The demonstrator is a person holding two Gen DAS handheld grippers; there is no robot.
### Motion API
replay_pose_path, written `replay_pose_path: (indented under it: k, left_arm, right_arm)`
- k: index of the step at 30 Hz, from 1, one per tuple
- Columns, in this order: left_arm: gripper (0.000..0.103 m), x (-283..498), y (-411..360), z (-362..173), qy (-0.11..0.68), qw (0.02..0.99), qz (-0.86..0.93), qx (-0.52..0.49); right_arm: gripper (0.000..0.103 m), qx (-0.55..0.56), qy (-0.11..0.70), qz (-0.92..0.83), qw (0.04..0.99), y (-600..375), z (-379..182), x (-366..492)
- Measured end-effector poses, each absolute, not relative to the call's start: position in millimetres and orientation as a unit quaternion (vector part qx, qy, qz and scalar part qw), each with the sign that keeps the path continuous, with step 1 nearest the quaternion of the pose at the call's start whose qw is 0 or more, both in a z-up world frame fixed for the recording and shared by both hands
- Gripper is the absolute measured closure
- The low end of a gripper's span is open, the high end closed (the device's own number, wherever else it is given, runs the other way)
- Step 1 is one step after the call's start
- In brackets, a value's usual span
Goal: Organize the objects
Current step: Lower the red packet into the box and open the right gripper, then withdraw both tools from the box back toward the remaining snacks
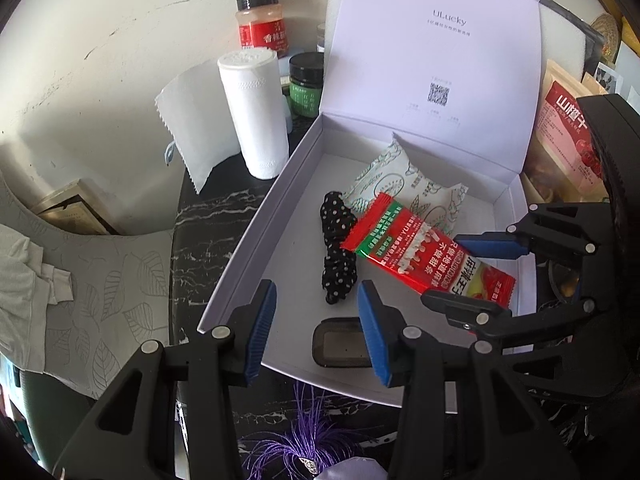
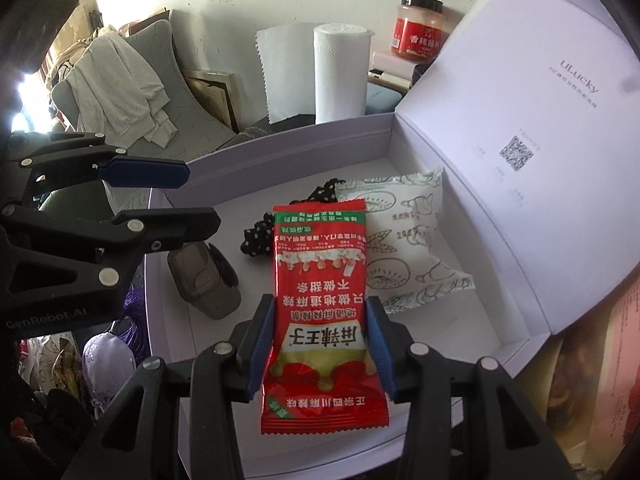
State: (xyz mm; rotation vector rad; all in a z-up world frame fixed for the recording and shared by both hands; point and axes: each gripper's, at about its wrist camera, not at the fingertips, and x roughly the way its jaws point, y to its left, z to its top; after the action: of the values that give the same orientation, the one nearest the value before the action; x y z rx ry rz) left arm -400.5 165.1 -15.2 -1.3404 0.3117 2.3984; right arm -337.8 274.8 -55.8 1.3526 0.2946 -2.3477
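An open white box (image 1: 256,236) with its lid (image 1: 436,60) upright holds a white snack packet (image 1: 404,184), a black polka-dot scrunchie (image 1: 338,252), a dark flat case (image 1: 340,344) and a red snack packet (image 1: 424,256). My right gripper (image 2: 320,344) has its fingers on both sides of the red packet (image 2: 320,288), whose far end rests on the white packet (image 2: 404,248); it also shows in the left wrist view (image 1: 476,272). My left gripper (image 1: 316,328) is open and empty over the box's near edge, beside the dark case (image 2: 200,280).
A paper towel roll (image 1: 256,116), a red-label jar (image 1: 262,24) and a green jar (image 1: 306,84) stand behind the box on the dark marble top (image 1: 200,220). A red bag (image 1: 564,136) leans at the right. A purple tassel (image 1: 308,440) lies in front. A cushion with cloth (image 1: 60,280) is left.
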Motion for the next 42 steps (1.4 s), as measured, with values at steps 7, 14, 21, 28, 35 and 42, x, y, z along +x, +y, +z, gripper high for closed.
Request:
replay_pose_path:
  k: [7,14,21,28,35,42]
  left_arm:
    - [0.047,-395,166,-22,0.113,0.178,0.848,-0.486]
    - [0.034,-386,163,-13,0.116,0.165,0.856,-0.476]
    - [0.033,-373,151,10,0.09,0.158,0.867,-0.464]
    - [0.032,-351,142,37,0.081,0.149,0.876,-0.451]
    - [0.028,-322,133,66,0.079,0.132,0.89,-0.429]
    - [0.024,-282,118,94,0.085,0.112,0.902,-0.409]
  right_arm:
    - [0.042,0.501,0.118,-0.835,0.197,273,-66,-333]
    - [0.034,0.497,0.118,-0.841,0.179,279,-58,-329]
    - [0.034,0.477,0.116,-0.856,0.162,286,-34,-317]
    - [0.034,0.453,0.118,-0.87,0.154,286,-6,-304]
    - [0.031,0.431,0.119,-0.882,0.153,285,19,-285]
    - [0.029,0.407,0.123,-0.89,0.163,279,42,-259]
